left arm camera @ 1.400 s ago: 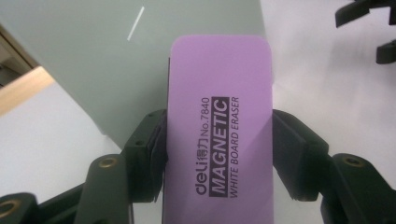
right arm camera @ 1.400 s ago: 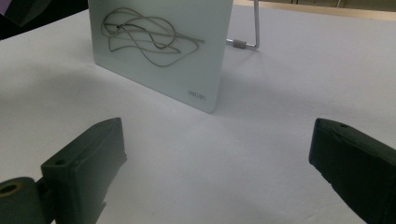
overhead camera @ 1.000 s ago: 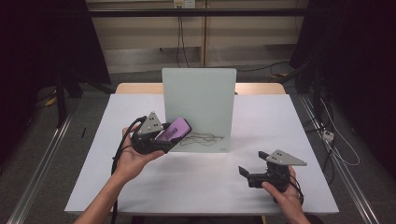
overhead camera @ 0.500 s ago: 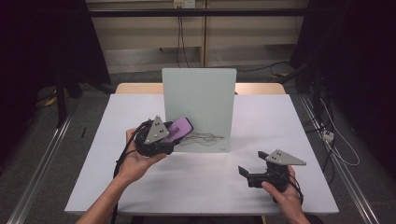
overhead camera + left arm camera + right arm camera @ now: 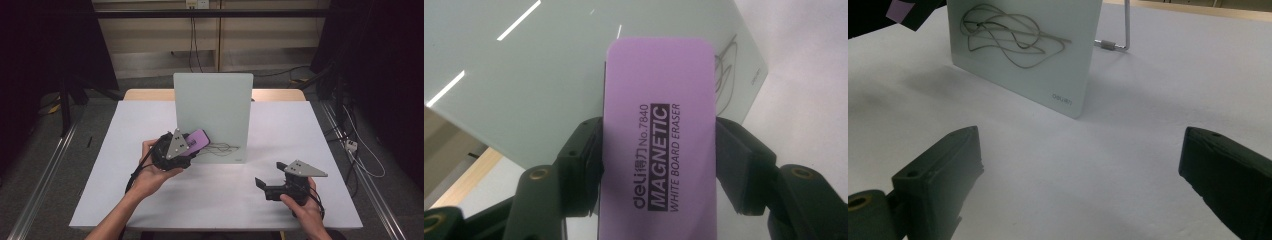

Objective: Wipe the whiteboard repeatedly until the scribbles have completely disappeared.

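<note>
A small glass whiteboard (image 5: 215, 105) stands upright mid-table, with a thin scribble (image 5: 222, 148) low on its face. My left gripper (image 5: 192, 146) is shut on a purple magnetic whiteboard eraser (image 5: 197, 139), held close to the board's lower left part. In the left gripper view the eraser (image 5: 659, 150) sits clamped between both black fingers (image 5: 584, 150), and the scribble (image 5: 726, 75) lies just beyond its far end. My right gripper (image 5: 261, 186) rests near the front right of the table, open with nothing between its jaws. Its own view shows it (image 5: 1080, 155) facing the scribble (image 5: 1008, 35).
The white table (image 5: 125, 165) has bare room around both hands. A wire stand leg (image 5: 1125, 30) props the board from behind. A wooden edge (image 5: 150, 94) borders the table's far side. Cables trail from each gripper.
My left gripper has carried the eraser rightward and slightly down, closer to the board's lower face. The right gripper has stayed where it was.
</note>
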Tool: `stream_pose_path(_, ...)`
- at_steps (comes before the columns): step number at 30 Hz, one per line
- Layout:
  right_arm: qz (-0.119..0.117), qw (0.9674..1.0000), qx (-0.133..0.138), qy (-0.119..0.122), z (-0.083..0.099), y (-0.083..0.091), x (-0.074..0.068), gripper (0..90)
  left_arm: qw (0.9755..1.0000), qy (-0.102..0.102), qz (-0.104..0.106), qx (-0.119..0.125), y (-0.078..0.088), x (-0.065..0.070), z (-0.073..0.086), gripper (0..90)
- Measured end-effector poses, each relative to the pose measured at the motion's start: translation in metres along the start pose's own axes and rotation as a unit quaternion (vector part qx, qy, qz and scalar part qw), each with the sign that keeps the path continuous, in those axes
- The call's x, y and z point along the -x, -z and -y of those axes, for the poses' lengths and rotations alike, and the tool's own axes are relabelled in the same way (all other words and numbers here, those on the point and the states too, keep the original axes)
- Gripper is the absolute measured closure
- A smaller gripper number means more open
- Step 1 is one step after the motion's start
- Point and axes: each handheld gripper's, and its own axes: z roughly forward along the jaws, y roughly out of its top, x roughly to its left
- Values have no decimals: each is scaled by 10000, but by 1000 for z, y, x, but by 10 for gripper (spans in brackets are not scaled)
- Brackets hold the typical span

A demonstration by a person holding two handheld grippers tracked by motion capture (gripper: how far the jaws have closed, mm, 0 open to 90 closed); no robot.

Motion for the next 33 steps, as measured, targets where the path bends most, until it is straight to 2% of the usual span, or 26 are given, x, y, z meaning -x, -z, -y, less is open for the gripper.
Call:
stream_pose_path(2,-3,10000,-2,-5,0,0,0,36,10000,-46,-26,-30,-2,1,1,409)
stream_pose_path(5,-14,10000,-11,-8,0,0,0,36,10000,22,-30,-42,-7,0,3,409)
stream_pose_path(10,-2,10000,-4,-10,0,0,0,36,9999,-78,-30,-130,-13,1,5,410)
stream_pose_path(17,-7,10000,7,-9,0,0,0,36,9997,33,41,-251,-17,3,7,411)
stream_pose_path(27,-15,10000,-9,-8,0,0,0,36,9996,62,35,-288,-21,6,8,411)
stream_pose_path(30,-26,10000,-19,-20,0,0,-1,36,9995,184,102,-242,-23,8,10,409)
stream_pose_path(33,-20,10000,-8,-12,0,1,0,36,9995,154,107,-262,-24,9,11,409)
